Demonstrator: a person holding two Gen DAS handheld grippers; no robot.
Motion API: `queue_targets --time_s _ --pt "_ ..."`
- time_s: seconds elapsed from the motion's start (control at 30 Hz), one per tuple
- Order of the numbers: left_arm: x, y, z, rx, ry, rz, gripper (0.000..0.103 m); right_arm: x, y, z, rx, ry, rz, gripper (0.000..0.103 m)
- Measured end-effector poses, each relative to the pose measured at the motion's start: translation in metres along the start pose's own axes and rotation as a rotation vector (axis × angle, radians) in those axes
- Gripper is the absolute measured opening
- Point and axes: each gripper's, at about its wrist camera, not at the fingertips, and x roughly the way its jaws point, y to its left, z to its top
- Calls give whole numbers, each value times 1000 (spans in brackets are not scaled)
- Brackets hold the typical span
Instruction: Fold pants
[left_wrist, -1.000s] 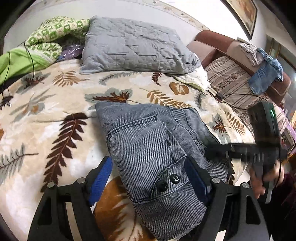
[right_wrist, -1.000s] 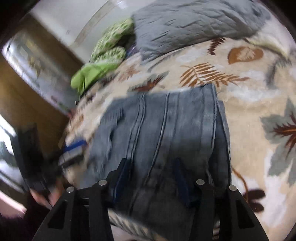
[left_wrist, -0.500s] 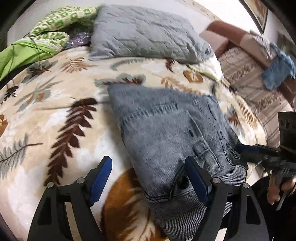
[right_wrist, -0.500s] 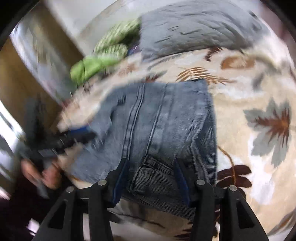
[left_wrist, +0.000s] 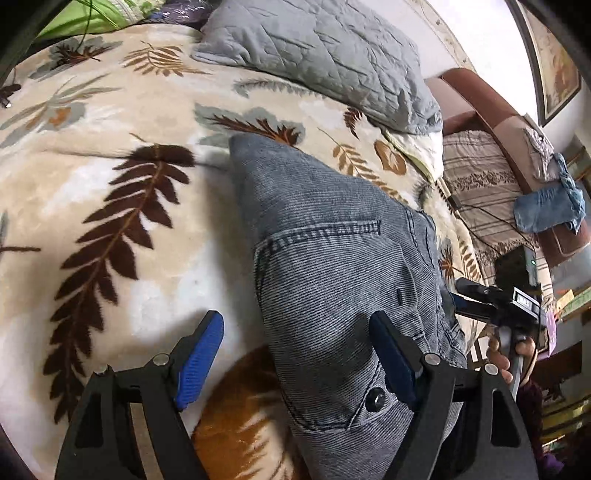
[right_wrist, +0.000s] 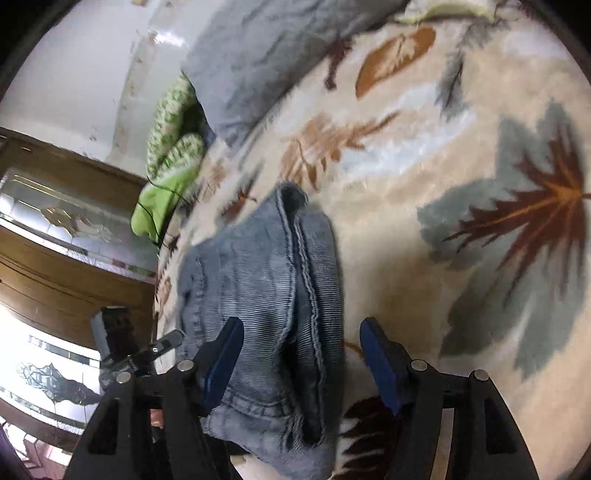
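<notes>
Folded grey-blue corduroy pants (left_wrist: 332, 266) lie on a leaf-patterned blanket (left_wrist: 110, 192), waist end with a button nearest me. My left gripper (left_wrist: 295, 354) is open, its jaws straddling the pants' left edge near the waist. In the right wrist view the pants (right_wrist: 266, 302) show their folded side seam. My right gripper (right_wrist: 301, 356) is open, its jaws either side of the pants' right folded edge. The right gripper also shows in the left wrist view (left_wrist: 491, 299), at the pants' far side.
A grey quilted pillow (left_wrist: 325, 62) lies at the bed's head, with green bedding (right_wrist: 166, 155) beside it. A brown sofa (left_wrist: 509, 147) with clothes on it stands to the right. Wooden cabinets (right_wrist: 55, 240) stand to the left.
Both grippers have moved in closer and lower over the pants' ends. The right view has swung so the pants' folded edge now lies between its jaws.
</notes>
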Motion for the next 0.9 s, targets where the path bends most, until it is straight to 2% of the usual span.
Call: queue_targets --time_s 0.1,0.2,0.37,0.47,0.57,0.6,0.63,0.67,0.7,0.8,0.9 --pt "3 0 2 -11 18 -56 81 10 -1 2 11 33 68 72" --pt "8 -3 2 -3 46 -115 81 16 3 -2 -5 48 93 74" --pt "16 -23 -4 83 55 -97 81 29 19 -10 -78 75 112 76" --pt "14 -21 -2 61 34 -120 80 38 36 -15 -142 70 104 74" --pt "10 -23 -1 75 5 -116 66 38 54 -19 -211 26 65 63" --pt "7 -24 -1 85 -8 -111 59 35 57 -20 -219 4 73 53" --pt "5 -25 -1 91 -20 -101 44 31 60 -20 -226 -15 87 47" --pt "3 -25 0 91 -28 -91 39 26 64 -19 -236 -38 102 39" --pt "1 -22 1 86 -34 -92 37 23 68 -19 -248 -56 117 35" --pt "-4 -23 4 84 -64 -94 27 22 80 -20 -288 -77 115 33" --pt "-9 -29 5 111 -86 -101 24 29 86 -19 -305 -75 88 31"
